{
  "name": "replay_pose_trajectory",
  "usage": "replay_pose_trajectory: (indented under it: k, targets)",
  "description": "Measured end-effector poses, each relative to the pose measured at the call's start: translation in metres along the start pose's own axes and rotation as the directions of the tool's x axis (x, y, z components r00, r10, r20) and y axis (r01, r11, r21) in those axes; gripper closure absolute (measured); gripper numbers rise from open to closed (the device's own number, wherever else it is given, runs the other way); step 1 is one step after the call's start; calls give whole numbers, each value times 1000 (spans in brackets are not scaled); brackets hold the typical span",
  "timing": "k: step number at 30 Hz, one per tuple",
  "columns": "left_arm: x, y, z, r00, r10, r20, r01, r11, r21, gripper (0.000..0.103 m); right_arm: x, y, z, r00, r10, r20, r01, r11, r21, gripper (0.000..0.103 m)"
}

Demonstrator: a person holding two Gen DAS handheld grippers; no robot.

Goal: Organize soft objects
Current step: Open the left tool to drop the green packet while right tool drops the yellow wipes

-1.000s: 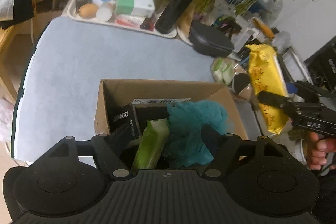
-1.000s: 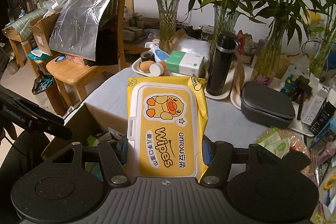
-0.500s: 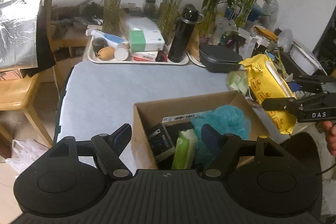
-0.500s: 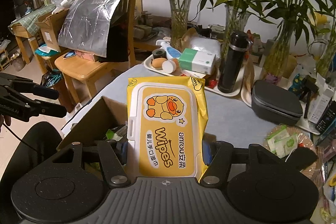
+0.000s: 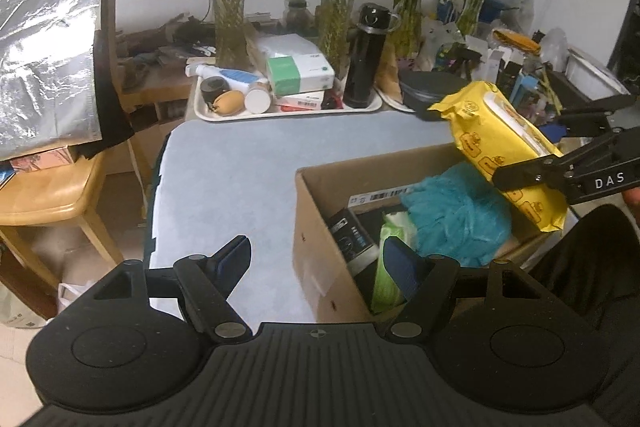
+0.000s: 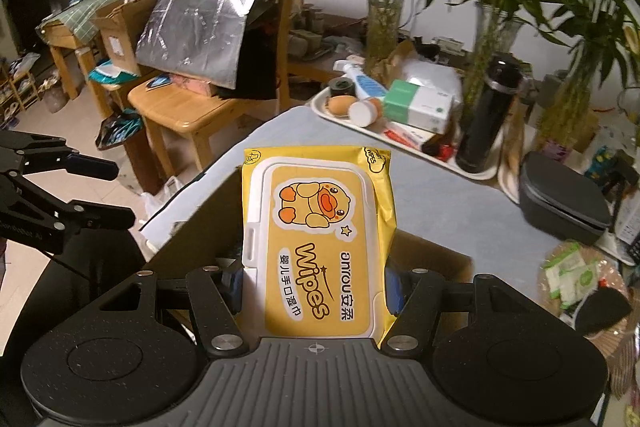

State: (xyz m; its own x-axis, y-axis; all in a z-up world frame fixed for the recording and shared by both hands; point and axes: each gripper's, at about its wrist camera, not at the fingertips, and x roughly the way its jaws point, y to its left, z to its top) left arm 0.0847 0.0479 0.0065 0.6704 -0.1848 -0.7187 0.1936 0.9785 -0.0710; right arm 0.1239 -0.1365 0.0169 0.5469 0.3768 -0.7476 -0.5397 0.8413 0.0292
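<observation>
My right gripper (image 6: 316, 287) is shut on a yellow pack of wipes (image 6: 316, 239), which it holds in the air over the open cardboard box (image 6: 192, 239). The left wrist view shows the same yellow pack of wipes (image 5: 500, 147) above the right side of the cardboard box (image 5: 320, 227), clamped by the right gripper (image 5: 532, 163). Inside the box lie a teal mesh puff (image 5: 452, 215), a green pack (image 5: 388, 267) and a black carton (image 5: 352, 235). My left gripper (image 5: 318, 259) stands open and empty over the box's left wall.
The box sits on a table with a light blue cloth (image 5: 240, 171). A white tray (image 5: 288, 107) of bottles and boxes, a black flask (image 5: 366, 55), plant vases and a dark case (image 6: 560, 203) crowd the far edge. A wooden chair (image 5: 48, 187) stands to the left.
My left gripper has pulled back to the left off the box's contents and rolled. The right gripper has carried the wipes in from the right, over the box.
</observation>
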Motion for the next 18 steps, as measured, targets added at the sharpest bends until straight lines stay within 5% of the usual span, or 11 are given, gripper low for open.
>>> replay_pose_trajectory:
  k: [11,14,18]
  targets:
    - [-3,11,-8,1000,-2,-8,2,999,-33,30,26,37,27,998,60,9,-60,997,-38,36]
    - [-1,12,-9,1000,2,-14,-3,999,-40,30,43,48,27,999,42,-21,-44,995,-93,14]
    - [-1,13,-10,1000,1,-18,-1,999,-44,30,46,47,22,999,27,-20,-28,997,-74,6]
